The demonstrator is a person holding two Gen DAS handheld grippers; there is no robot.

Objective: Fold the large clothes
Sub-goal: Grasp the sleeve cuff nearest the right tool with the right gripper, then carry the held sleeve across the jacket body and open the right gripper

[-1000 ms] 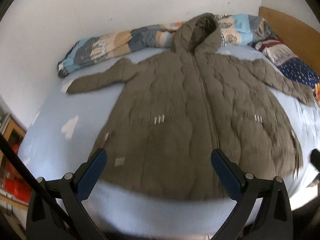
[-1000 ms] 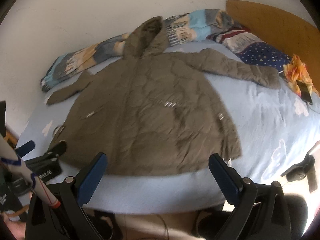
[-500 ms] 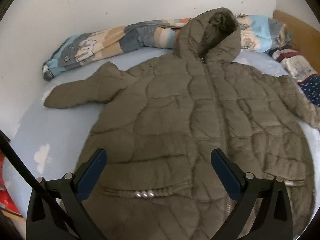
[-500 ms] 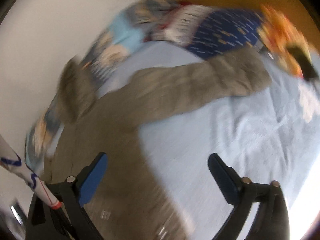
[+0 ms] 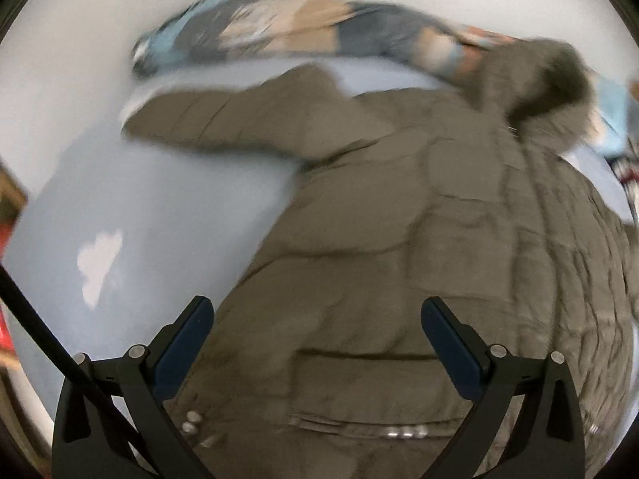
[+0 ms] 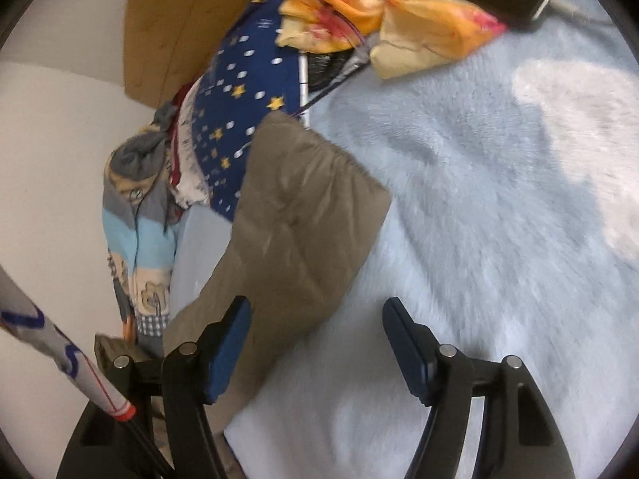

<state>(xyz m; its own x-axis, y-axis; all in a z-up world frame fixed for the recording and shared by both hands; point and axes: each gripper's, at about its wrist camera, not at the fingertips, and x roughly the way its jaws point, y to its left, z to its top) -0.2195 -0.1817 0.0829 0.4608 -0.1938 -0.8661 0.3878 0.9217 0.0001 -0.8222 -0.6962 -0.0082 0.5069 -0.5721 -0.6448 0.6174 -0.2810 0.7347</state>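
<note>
A: What's under the left hand-held gripper [image 5: 317, 343]?

B: Its jaws stand wide apart with nothing held; the quilted olive coat [image 5: 399, 239] lies flat on the pale blue bed [image 5: 139, 207] right beneath and ahead of it. One sleeve [image 5: 239, 119] stretches off to the upper left, the hood [image 5: 551, 76] sits far ahead to the right, against a rolled patterned blanket [image 5: 319, 28]. The view is blurred.

A: And the right hand-held gripper [image 6: 315, 343]?

B: Its jaws are closing, still clear of the cloth. The coat's other sleeve cuff [image 6: 303, 215] lies just ahead, its near edge reaching between the pads. A starry blue pillow [image 6: 247, 80] and orange cloth [image 6: 359, 8] lie beyond it.
</note>
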